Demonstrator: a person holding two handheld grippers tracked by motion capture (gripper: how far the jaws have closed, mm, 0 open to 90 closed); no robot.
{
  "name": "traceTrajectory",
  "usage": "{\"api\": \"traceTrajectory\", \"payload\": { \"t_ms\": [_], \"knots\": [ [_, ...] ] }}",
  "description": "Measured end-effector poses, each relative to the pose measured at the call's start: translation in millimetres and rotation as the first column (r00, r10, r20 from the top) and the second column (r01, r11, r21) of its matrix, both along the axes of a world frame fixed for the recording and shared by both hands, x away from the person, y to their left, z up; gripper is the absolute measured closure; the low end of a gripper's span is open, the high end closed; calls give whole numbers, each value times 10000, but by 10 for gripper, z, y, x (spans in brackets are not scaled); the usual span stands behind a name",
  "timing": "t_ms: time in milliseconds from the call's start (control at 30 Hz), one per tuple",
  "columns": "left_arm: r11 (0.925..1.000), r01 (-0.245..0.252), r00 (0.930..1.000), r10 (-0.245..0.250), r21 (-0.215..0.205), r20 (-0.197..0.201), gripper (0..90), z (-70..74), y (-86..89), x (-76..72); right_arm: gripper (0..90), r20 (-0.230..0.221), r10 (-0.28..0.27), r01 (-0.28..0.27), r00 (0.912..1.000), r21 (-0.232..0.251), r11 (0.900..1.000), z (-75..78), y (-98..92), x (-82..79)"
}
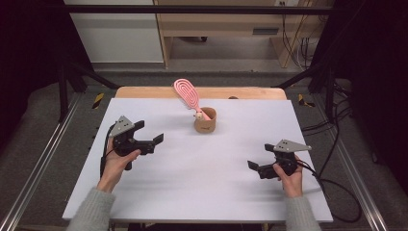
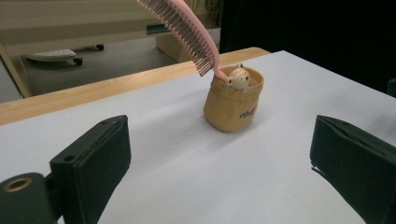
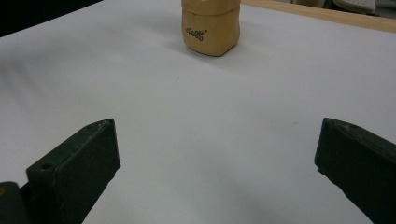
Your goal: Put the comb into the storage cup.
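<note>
Cup (image 1: pixel 205 121) with pink comb (image 1: pixel 186 94) ahead, well apart from both grippers' released jaws.

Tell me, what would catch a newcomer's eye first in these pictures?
Most striking is the pink plastic hairbrush, standing handle-down in a small tan cup near the far middle of the white table, its head leaning out to the left. Nearer the person, the black left gripper and black right gripper sit wide open on either side, holding nothing.

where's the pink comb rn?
High view: the pink comb stands handle-down in the tan cup at the table's far centre, leaning up-left, between and beyond both grippers.
</note>
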State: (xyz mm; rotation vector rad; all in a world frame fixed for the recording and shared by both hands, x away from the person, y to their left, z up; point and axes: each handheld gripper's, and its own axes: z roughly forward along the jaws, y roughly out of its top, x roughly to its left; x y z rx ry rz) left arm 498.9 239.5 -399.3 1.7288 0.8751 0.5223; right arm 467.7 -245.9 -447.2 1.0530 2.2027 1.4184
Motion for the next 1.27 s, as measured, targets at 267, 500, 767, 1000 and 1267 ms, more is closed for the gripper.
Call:
{"api": "traceTrajectory", "payload": {
  "t_ms": [267, 500, 767, 1000, 1267],
  "knots": [
    [9999, -41, 9997, 43, 93, -233, 53, -179, 171, -127, 2, 12, -19, 19, 10000, -8, 10000, -4, 2, 2],
    [9997, -173, 9986, 182, 184, -491, 53, -330, 297, -187, 2, -26, -15, 15, 10000, -9, 10000, -10, 8, 2],
    [9994, -197, 9976, 214, 268, -654, 53, -430, 344, -223, 2, -43, -23, 23, 10000, -21, 10000, -12, 4, 2],
    [9987, -272, 9961, 307, 429, -822, 52, -492, 398, -224, 2, -27, 11, -11, 10000, -110, 9999, -17, 5, 6],
    [9976, -251, 9954, 309, 641, -911, 49, -521, 424, -244, 2, -59, 7, -7, 10000, -106, 9999, -19, 8, 5]
  ]
}}
